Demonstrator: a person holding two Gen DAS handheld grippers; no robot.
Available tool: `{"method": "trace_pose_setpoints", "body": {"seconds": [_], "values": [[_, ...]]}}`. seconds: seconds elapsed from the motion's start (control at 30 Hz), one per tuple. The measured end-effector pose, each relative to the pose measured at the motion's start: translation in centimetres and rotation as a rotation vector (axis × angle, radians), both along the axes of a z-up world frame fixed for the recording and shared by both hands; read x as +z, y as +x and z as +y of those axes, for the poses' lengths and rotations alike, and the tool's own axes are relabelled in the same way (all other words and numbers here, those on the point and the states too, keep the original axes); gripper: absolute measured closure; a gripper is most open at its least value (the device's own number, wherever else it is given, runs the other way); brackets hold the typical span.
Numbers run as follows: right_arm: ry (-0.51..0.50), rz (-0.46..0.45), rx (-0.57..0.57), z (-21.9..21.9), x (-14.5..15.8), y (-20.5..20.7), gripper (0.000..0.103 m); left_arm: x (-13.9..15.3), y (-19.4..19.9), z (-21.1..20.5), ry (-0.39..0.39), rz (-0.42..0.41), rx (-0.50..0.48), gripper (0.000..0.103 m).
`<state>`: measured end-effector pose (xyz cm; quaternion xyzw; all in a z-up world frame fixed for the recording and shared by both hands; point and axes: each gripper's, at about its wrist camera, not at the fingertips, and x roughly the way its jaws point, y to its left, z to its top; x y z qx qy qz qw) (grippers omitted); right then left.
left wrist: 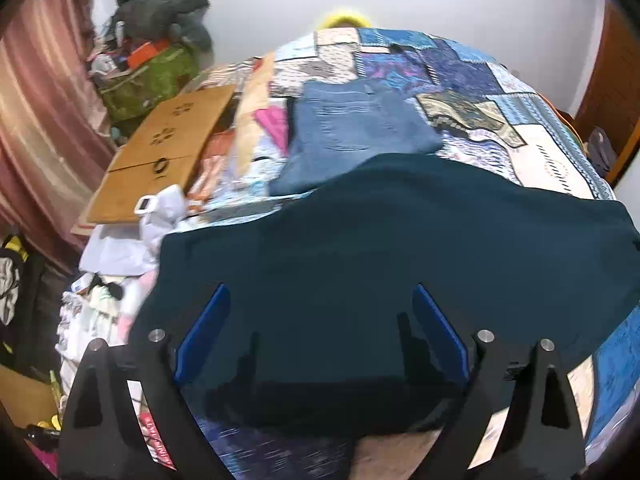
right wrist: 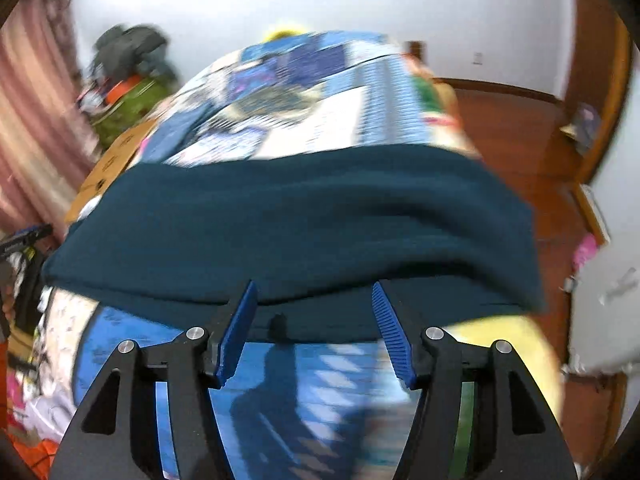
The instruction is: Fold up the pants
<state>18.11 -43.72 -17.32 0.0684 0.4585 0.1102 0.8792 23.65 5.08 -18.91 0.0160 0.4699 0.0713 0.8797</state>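
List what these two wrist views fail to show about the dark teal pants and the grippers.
- Dark teal pants: near edge in the left wrist view lies in shadow under the left gripper; waistband and legs cannot be told apart.
- Right wrist view: motion blur smears the pants and quilt; whether the right gripper touches the cloth is unclear.
- Folded jeans: near end hidden behind the pants.

Cluttered bedroom with a patchwork-covered bed

Plain white wall point(left wrist: 260, 8) at the far side, striped pink curtain point(left wrist: 36, 112) on the left, reddish-brown wooden floor point(right wrist: 516, 128) on the right; the blue patchwork bedspread point(left wrist: 472, 76) covers the bed, flat brown cardboard sheet point(left wrist: 160, 156) at its left edge.
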Motion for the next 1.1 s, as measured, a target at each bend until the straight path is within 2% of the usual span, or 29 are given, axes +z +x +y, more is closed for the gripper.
{"method": "trace_pose_setpoints", "body": {"seconds": [0.07, 0.17, 0.23, 0.4, 0.5, 0.63, 0.7, 0.77, 0.83, 0.9, 1.1], "values": [[0.023, 0.005, -0.079, -2.8, 0.1, 0.2, 0.046, -0.4, 1.3, -1.5, -0.005, 0.015, -0.016, 0.010], [0.131, 0.040, -0.194, -6.5, -0.7, 0.3, 0.046, -1.0, 2.5, -3.3, -0.006, 0.026, -0.035, 0.010], [0.189, 0.058, -0.228, -7.2, -1.3, 0.3, 0.046, -1.6, 3.2, -4.4, -0.008, 0.039, -0.050, 0.010], [0.266, 0.065, -0.197, -5.4, -2.2, 1.0, 0.046, -3.1, 3.9, -6.2, 0.011, 0.071, -0.084, 0.010], [0.304, 0.069, -0.207, -4.9, -2.7, 1.9, 0.043, -3.2, 3.9, -6.5, 0.027, 0.062, -0.085, 0.010], [0.337, 0.061, -0.235, -4.4, -3.3, 2.9, 0.043, -3.3, 3.8, -6.0, -0.005, 0.062, -0.076, 0.009], [0.320, 0.048, -0.245, -4.2, -3.6, 3.2, 0.044, -3.3, 3.7, -5.7, -0.022, 0.060, -0.070, 0.009], [0.277, 0.038, -0.252, -4.2, -3.5, 3.1, 0.055, -3.4, 3.6, -5.6, -0.034, 0.059, -0.065, 0.009], [0.226, 0.033, -0.244, -4.5, -3.3, 2.7, 0.078, -3.3, 3.4, -5.5, -0.038, 0.055, -0.064, 0.009], [0.231, 0.032, -0.234, -5.1, -2.8, 2.1, 0.091, -3.3, 3.3, -5.3, -0.035, 0.052, -0.066, 0.009], [0.193, -0.011, -0.198, -5.4, -0.5, 0.1, 0.094, -3.2, 3.0, -4.9, -0.046, 0.046, -0.056, 0.009]]}}
